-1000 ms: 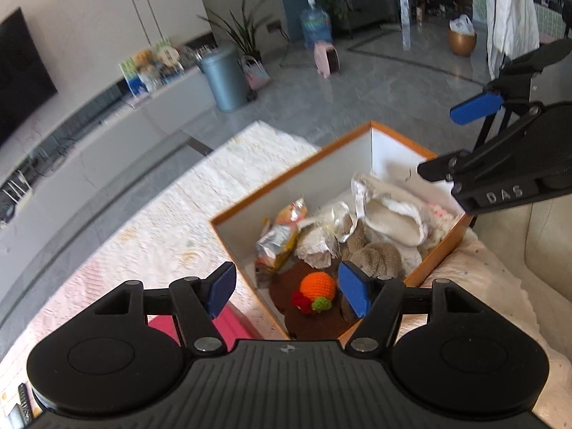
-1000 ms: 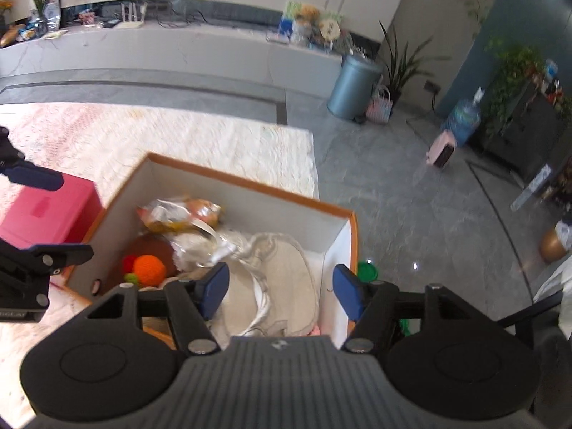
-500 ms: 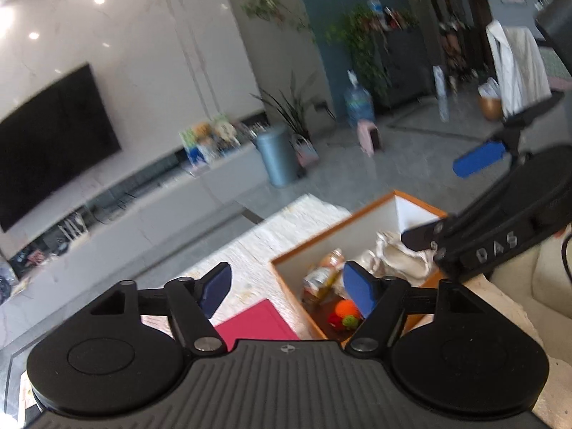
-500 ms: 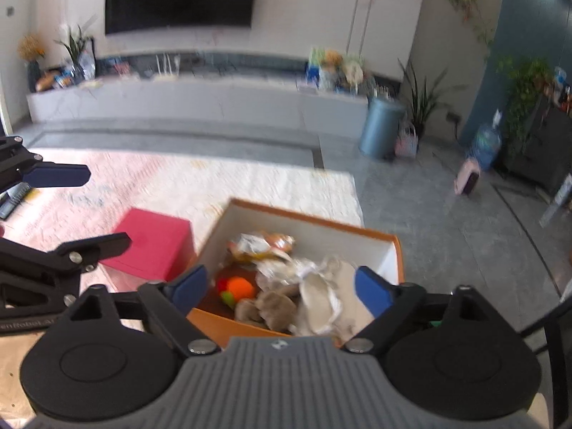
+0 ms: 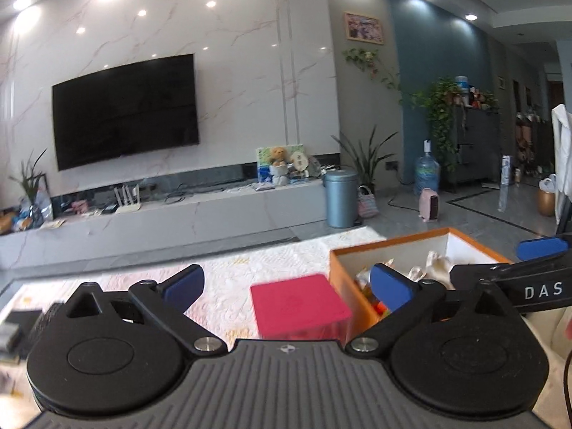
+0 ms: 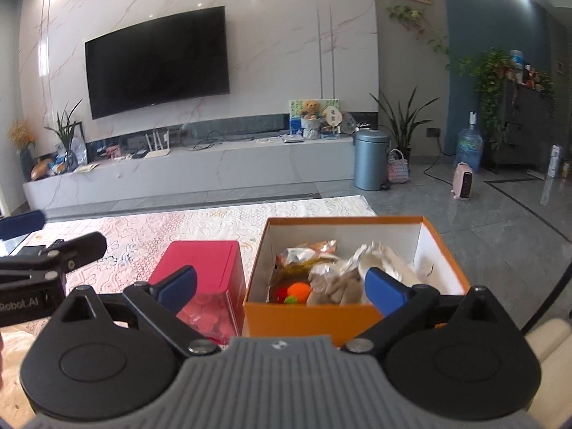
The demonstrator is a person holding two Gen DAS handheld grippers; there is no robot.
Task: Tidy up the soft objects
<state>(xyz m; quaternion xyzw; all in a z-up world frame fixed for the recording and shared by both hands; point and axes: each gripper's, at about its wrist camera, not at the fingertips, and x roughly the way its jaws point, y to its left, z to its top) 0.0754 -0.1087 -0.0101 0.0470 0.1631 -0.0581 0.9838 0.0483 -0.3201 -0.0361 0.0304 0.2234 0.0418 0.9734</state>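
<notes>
An orange box (image 6: 311, 316) with white inner walls stands on the patterned cloth and holds soft things: an orange knitted ball (image 6: 299, 290), a grey plush (image 6: 336, 286), a white cloth bag (image 6: 384, 262) and foil snack packs (image 6: 304, 250). The box also shows in the left wrist view (image 5: 348, 282). My right gripper (image 6: 280, 284) is open and empty, held back from the box's near side. My left gripper (image 5: 286, 282) is open and empty, to the left of the box behind the red box (image 5: 298, 302). Each gripper shows in the other's view.
A red box (image 6: 202, 261) with a clear front stands just left of the orange box. The white patterned cloth (image 6: 200, 225) covers the table. Dark small items (image 5: 14, 321) lie at the far left. Beyond are a TV wall, a long low cabinet and a grey floor.
Both grippers have pulled back and tilted up from looking down into the box to looking level across the room. Both stay open and empty.
</notes>
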